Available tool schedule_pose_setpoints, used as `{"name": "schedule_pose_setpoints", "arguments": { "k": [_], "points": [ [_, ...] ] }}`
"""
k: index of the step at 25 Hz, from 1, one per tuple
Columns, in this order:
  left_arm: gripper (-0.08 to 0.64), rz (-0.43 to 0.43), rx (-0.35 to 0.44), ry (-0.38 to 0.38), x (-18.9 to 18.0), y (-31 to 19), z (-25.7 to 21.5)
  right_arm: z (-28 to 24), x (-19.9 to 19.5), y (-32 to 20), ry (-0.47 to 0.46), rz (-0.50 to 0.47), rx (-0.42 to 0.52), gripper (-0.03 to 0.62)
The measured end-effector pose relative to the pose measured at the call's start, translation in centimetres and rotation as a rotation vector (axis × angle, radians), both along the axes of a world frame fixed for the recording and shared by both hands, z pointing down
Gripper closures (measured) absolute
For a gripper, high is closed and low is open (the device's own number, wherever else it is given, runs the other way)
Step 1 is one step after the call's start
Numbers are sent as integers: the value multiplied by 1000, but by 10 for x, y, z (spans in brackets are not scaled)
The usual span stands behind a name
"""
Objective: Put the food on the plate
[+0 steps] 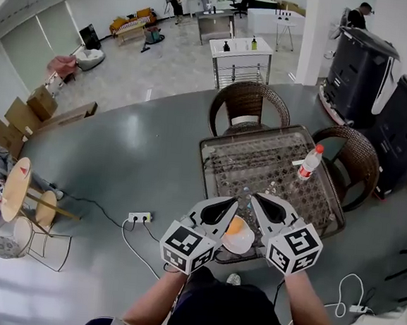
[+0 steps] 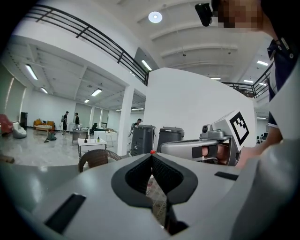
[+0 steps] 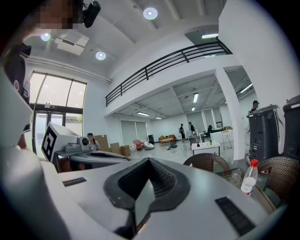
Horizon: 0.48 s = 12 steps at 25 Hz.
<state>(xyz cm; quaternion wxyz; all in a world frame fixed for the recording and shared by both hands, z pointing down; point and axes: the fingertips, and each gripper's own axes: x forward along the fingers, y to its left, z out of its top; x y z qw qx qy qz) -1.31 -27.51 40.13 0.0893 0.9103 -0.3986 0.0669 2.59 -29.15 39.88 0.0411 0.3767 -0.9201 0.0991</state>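
Further back from the plate (image 1: 244, 246) of orange food (image 1: 234, 227), a bottle (image 1: 308, 162) is seen on the bench (image 1: 261, 156); the left gripper (image 2: 151, 153) and right gripper (image 3: 149, 159) are held clenched and empty over the plate.

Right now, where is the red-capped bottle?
In the head view, the bottle stands on the right side of the glass table, near the right wicker chair.

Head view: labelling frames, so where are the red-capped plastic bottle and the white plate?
Red-capped plastic bottle (image 1: 308, 164): head view, on its white label.
White plate (image 1: 244, 242): head view, on its bare right rim.
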Motion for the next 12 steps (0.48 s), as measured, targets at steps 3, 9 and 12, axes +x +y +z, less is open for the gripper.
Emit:
{"name": "schedule_pose_setpoints", "arguments": {
  "k": [3, 9, 12],
  "points": [
    [551, -4, -3, 5, 1, -1, 0, 1, 2, 0, 2, -2, -2, 589],
    [551, 0, -3, 5, 3, 2, -1, 3, 1, 2, -2, -6, -4, 589],
    [551, -1, -5, 2, 3, 2, -1, 3, 2, 2, -2, -9, -7, 589]
  ]
}}
